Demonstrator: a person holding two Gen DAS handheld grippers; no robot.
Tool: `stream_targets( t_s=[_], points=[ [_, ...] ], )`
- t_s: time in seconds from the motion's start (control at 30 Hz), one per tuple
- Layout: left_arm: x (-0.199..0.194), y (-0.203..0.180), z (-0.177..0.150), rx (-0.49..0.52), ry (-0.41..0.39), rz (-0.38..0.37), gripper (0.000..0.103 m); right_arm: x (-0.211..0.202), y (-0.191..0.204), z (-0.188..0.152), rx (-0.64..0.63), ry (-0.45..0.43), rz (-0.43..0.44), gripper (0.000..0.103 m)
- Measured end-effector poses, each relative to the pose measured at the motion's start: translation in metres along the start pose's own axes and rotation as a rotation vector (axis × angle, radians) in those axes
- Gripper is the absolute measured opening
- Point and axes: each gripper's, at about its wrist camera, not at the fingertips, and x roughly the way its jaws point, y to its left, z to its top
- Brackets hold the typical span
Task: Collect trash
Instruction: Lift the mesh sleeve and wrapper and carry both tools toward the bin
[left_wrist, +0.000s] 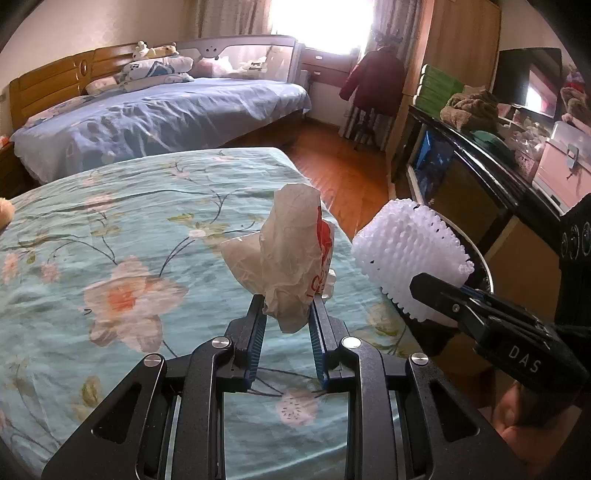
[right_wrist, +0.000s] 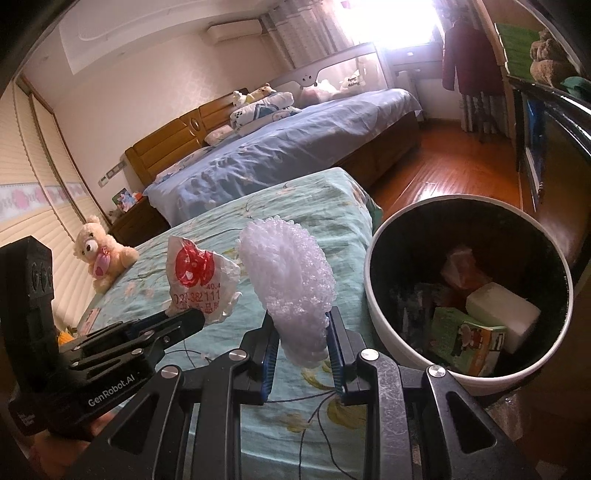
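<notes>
My left gripper (left_wrist: 287, 306) is shut on a crumpled white plastic bag with red print (left_wrist: 288, 254) and holds it above the floral bedspread (left_wrist: 129, 240). The bag also shows in the right wrist view (right_wrist: 199, 277), with the left gripper (right_wrist: 184, 319) under it. My right gripper (right_wrist: 301, 325) is shut on a white foam fruit net (right_wrist: 288, 280), held above the bed's right edge, just left of the trash bin (right_wrist: 384, 325). The net (left_wrist: 410, 254) and right gripper (left_wrist: 436, 291) show at the right in the left wrist view.
The white bin with a black liner holds a green carton (right_wrist: 465, 339), a white block (right_wrist: 502, 310) and other trash. A teddy bear (right_wrist: 99, 258) sits on the bed at left. A blue bed (left_wrist: 166, 114), wood floor (left_wrist: 332, 162) and dark cabinet (left_wrist: 480, 155) lie beyond.
</notes>
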Motion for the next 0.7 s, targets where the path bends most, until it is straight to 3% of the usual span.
stream_targets(
  t_s=[0.7],
  points=[
    [0.008, -0.031, 0.006, 0.065, 0.012, -0.047, 0.022, -0.018, -0.019, 0.002, 0.032, -0.028, -0.031, 0.025]
  ],
)
